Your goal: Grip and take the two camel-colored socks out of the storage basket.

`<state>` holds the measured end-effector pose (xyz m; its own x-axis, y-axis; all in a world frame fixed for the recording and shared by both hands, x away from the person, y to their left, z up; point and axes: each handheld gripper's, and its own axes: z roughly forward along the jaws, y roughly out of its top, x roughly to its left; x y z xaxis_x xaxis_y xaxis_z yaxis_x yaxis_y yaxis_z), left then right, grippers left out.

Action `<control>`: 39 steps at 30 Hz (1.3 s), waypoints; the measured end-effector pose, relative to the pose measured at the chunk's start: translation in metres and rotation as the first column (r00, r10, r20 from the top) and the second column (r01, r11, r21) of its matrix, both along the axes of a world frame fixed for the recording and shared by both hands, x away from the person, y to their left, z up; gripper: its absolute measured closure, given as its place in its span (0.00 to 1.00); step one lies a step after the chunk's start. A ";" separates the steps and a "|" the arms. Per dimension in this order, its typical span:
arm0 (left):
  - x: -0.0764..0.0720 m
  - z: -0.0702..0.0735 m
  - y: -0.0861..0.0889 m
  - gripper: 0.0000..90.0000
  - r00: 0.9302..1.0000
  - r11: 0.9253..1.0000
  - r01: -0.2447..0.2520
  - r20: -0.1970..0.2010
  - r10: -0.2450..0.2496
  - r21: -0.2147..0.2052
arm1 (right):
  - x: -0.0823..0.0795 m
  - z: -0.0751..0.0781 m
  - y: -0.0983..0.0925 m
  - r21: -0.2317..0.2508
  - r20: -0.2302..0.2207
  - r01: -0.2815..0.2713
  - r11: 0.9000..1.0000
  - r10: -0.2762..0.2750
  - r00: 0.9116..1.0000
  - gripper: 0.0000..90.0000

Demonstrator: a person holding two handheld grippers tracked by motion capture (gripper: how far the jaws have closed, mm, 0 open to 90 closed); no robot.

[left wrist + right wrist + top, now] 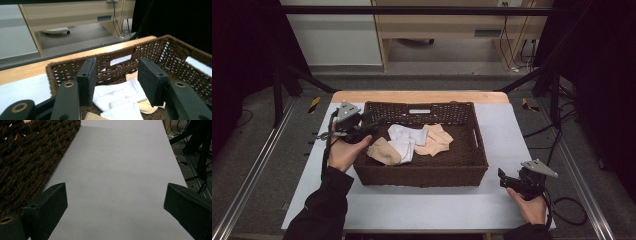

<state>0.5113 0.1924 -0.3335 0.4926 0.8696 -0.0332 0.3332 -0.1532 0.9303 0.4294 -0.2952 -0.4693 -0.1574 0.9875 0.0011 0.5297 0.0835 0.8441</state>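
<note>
Brown wicker basket (419, 175) holds socks (404, 142); your left gripper (369, 124) hangs over its rim, jaws wide, likely choosing one. Your right gripper (507, 181) rests aside, wide and empty.

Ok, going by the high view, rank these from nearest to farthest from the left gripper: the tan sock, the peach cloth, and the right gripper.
Measured from the left gripper at the wicker basket's left rim:
1. Tan sock, just below it in the basket's front left.
2. Peach cloth, toward the basket's middle right.
3. Right gripper, outside the basket on the table's front right.
</note>
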 end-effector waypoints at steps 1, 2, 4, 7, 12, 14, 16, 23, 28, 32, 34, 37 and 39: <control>0.004 -0.003 -0.003 0.55 1.000 1.000 0.002 -0.007 -0.001 0.016 | 0.000 0.000 0.000 0.001 -0.001 0.000 1.000 0.000 1.000 0.06; 0.006 -0.005 -0.006 0.55 1.000 1.000 0.001 -0.011 -0.001 0.024 | 0.000 0.000 0.000 0.001 -0.001 0.001 1.000 -0.001 1.000 0.06; 0.012 -0.011 -0.010 0.55 1.000 0.999 -0.003 -0.025 0.004 0.048 | 0.000 0.000 0.000 0.000 -0.001 0.001 1.000 -0.001 1.000 0.06; 0.020 -0.021 -0.017 0.54 0.999 0.995 -0.015 -0.045 0.019 0.094 | 0.000 0.000 0.000 0.000 0.000 0.001 1.000 -0.001 1.000 0.06; 0.032 -0.037 -0.020 0.52 0.996 0.989 -0.023 -0.078 0.035 0.148 | 0.000 0.000 0.000 0.003 -0.002 0.000 1.000 0.000 1.000 0.06; 0.036 -0.043 -0.020 0.51 0.995 0.990 -0.031 -0.094 0.045 0.141 | 0.000 0.000 0.000 0.003 -0.003 -0.001 1.000 0.001 1.000 0.06; 0.038 -0.050 -0.021 0.51 0.992 0.985 -0.033 -0.116 0.054 0.170 | 0.000 0.000 0.000 0.003 -0.002 -0.001 1.000 0.001 1.000 0.06; 0.042 -0.070 -0.025 0.51 0.982 0.975 -0.034 -0.176 0.074 0.219 | 0.000 0.000 0.000 0.004 -0.006 -0.002 1.000 0.002 1.000 0.06; 0.043 -0.080 -0.027 0.51 0.974 0.969 -0.047 -0.203 0.098 0.243 | 0.000 0.000 0.000 0.003 -0.007 -0.003 1.000 0.003 1.000 0.06; 0.043 -0.085 -0.031 0.50 0.972 0.954 -0.046 -0.206 0.112 0.298 | 0.000 0.000 0.000 0.004 -0.008 -0.003 1.000 0.003 1.000 0.06; 0.043 -0.086 -0.032 0.50 0.970 0.950 -0.043 -0.214 0.114 0.311 | 0.000 -0.001 0.001 0.002 -0.009 -0.003 1.000 0.003 1.000 0.06; 0.046 -0.091 -0.033 0.46 0.961 0.951 -0.030 -0.253 0.112 0.308 | 0.001 -0.001 0.001 0.002 -0.011 -0.004 1.000 0.004 1.000 0.06; 0.047 -0.093 -0.033 0.44 0.955 0.950 -0.021 -0.275 0.112 0.313 | 0.001 -0.001 0.001 0.001 -0.011 -0.004 1.000 0.004 1.000 0.06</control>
